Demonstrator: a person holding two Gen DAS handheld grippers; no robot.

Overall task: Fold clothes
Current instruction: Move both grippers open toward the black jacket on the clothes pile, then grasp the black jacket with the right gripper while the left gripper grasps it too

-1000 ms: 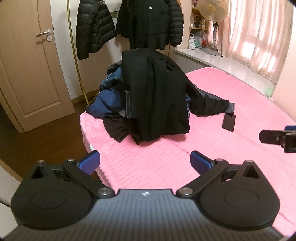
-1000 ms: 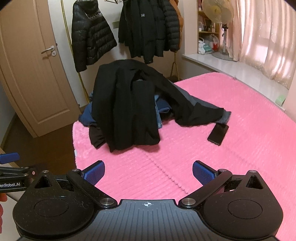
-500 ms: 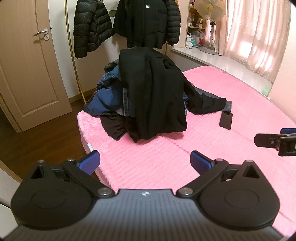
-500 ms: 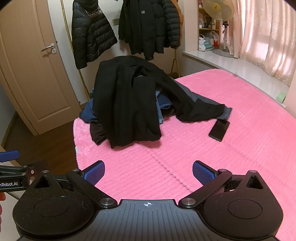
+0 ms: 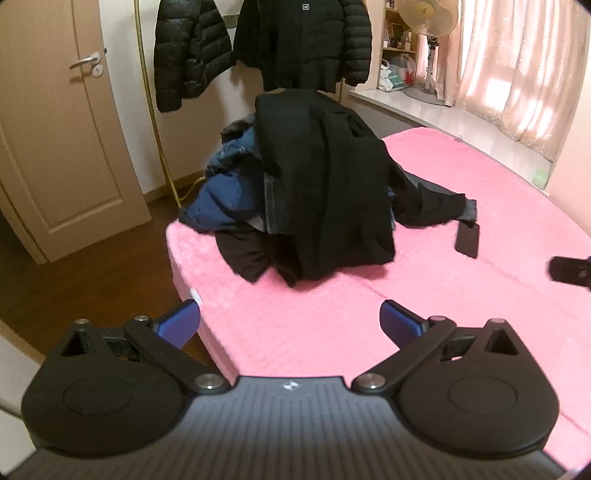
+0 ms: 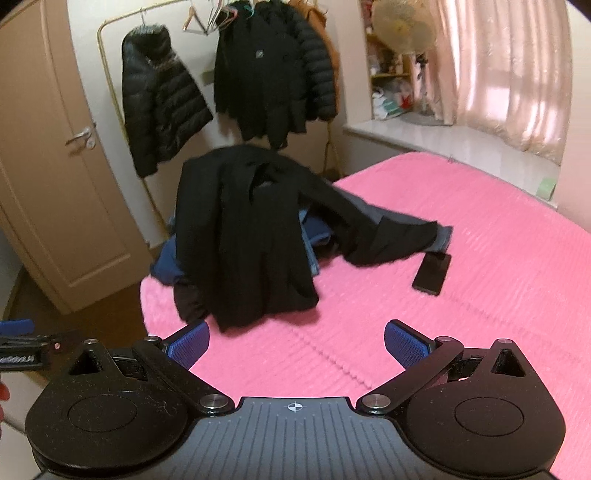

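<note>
With both the left gripper [image 5: 290, 323] and right gripper [image 6: 297, 343] spread wide and empty, lift the black coat [image 5: 325, 177] off the clothes pile [image 5: 236, 199] at the pink bed's [image 5: 480, 314] far-left corner, avoiding the phone [image 5: 467, 240] just right.

Phone [image 6: 432, 272]: lies flat on the pink bed [image 6: 498, 266].
Door [image 5: 55, 140]: shut.
Fan [image 5: 428, 14]: by the curtain [image 5: 517, 70].
</note>
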